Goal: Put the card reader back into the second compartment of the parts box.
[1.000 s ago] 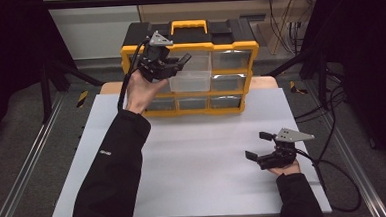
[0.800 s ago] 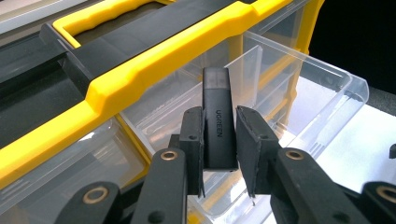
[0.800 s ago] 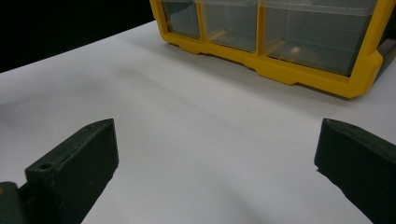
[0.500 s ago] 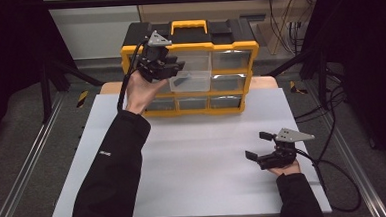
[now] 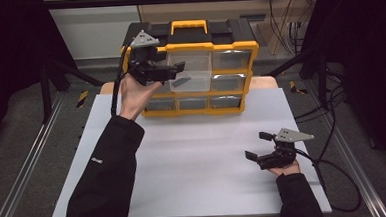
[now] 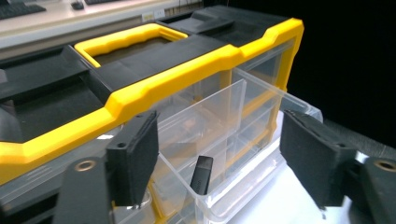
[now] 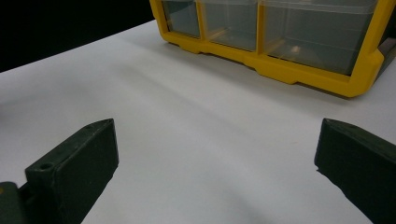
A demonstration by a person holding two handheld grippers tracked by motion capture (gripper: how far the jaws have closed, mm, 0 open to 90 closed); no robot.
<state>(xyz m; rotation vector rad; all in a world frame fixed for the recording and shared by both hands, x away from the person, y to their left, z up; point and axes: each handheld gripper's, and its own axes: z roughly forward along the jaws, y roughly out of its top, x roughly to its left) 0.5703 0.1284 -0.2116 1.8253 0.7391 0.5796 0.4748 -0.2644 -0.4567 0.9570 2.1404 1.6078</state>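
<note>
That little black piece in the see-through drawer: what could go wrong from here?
The small black piece leans against the wall of the pulled-out clear drawer rather than lying flat, so it might tip or slide when the drawer is pushed in. The left gripper, whose fingers have just been opening with nothing between them, hangs close over the drawer's rim and could knock it. The drawer sticks far out of the yellow organizer, so a bump might pull it out.
</note>
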